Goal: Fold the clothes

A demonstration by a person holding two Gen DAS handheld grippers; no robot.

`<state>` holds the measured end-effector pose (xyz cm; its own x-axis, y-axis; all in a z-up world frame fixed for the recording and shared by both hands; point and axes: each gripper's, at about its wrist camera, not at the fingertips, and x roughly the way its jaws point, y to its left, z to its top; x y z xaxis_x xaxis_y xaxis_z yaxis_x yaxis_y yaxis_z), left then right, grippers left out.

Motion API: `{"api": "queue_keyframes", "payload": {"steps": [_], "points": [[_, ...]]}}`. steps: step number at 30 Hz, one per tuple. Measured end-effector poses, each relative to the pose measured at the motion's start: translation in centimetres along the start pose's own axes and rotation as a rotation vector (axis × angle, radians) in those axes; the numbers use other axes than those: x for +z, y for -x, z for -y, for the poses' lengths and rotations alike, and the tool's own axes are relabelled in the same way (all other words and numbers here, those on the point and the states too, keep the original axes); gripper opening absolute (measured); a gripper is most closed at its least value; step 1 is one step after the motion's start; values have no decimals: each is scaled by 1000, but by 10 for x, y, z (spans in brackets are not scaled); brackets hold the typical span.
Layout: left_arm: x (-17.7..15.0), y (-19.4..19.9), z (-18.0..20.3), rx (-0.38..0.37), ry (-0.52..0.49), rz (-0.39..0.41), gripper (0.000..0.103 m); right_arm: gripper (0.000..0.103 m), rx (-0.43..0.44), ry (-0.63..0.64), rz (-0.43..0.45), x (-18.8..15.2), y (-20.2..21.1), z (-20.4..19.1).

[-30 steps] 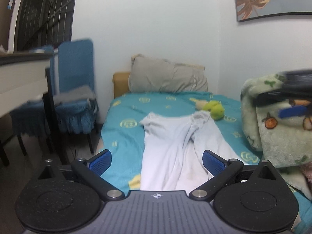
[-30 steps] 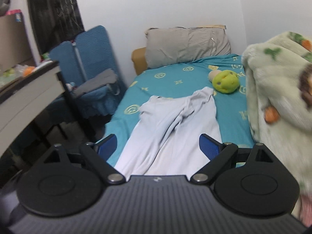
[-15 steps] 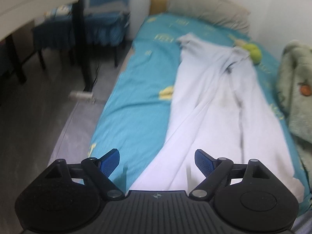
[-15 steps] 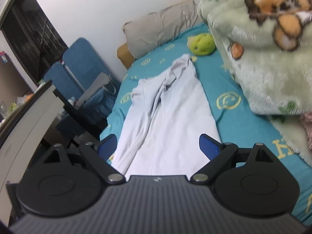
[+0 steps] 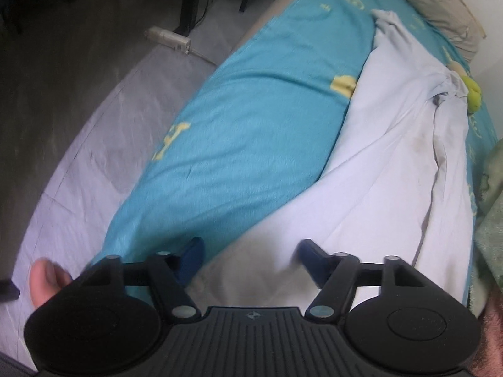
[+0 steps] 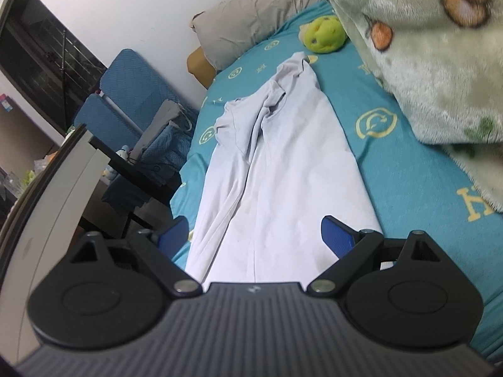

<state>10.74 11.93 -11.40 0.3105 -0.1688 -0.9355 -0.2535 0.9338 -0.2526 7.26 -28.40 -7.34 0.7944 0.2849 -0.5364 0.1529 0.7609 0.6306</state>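
Left wrist view: a pale garment is lying lengthwise on a teal bed sheet, its near hem sitting between the blue pads of the left gripper, whose jaws are spread wide and gripping nothing. The right gripper is also gaping, hovering above the garment's near end. A green plush toy and grey pillow are lying beyond; a fleece blanket is heaped at the right.

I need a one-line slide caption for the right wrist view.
Open right gripper above the near end of a pale garment spread on a teal bedsheet.
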Motion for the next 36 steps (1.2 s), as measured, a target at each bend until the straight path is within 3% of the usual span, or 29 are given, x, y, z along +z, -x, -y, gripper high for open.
{"api": "queue_keyframes", "payload": {"steps": [1, 4, 5, 9, 14, 19, 22, 28, 30, 31, 33, 36], "points": [[-2, 3, 1, 9, -12, 6, 44, 92, 4, -8, -5, 0, 0, 1], [-11, 14, 17, 3, -100, 30, 6, 92, 10, -27, -15, 0, -1, 3], [-15, 19, 24, 3, -137, 46, 6, 92, 9, -29, -17, -1, -1, 4], [-52, 63, 64, 31, -405, 261, 4, 92, 2, -48, -25, -2, -2, 6], [-116, 96, 108, 9, -746, 456, 4, 92, 3, -64, -50, -4, -12, 6], [-138, 76, 125, -75, -858, 385, 4, 92, 61, -66, -94, -2, -32, 0], [-150, 63, 135, -127, -920, 340, 4, 92, 45, -46, -88, -3, -37, -4], [-140, 34, 138, -202, -859, 174, 7, 92, -5, -26, -101, -5, -37, 0], [-136, 27, 130, -234, -837, 134, 22, 92, -38, -46, -102, -4, -37, 5], [-133, 30, 126, -246, -819, 141, 37, 92, -58, -60, -103, -4, -37, 8], [-125, 38, 117, -287, -764, 174, 53, 92, -78, -100, -103, -4, -36, 17], [-109, 48, 101, -334, -644, 206, 60, 92, -64, -129, -106, -5, -37, 20]]}}
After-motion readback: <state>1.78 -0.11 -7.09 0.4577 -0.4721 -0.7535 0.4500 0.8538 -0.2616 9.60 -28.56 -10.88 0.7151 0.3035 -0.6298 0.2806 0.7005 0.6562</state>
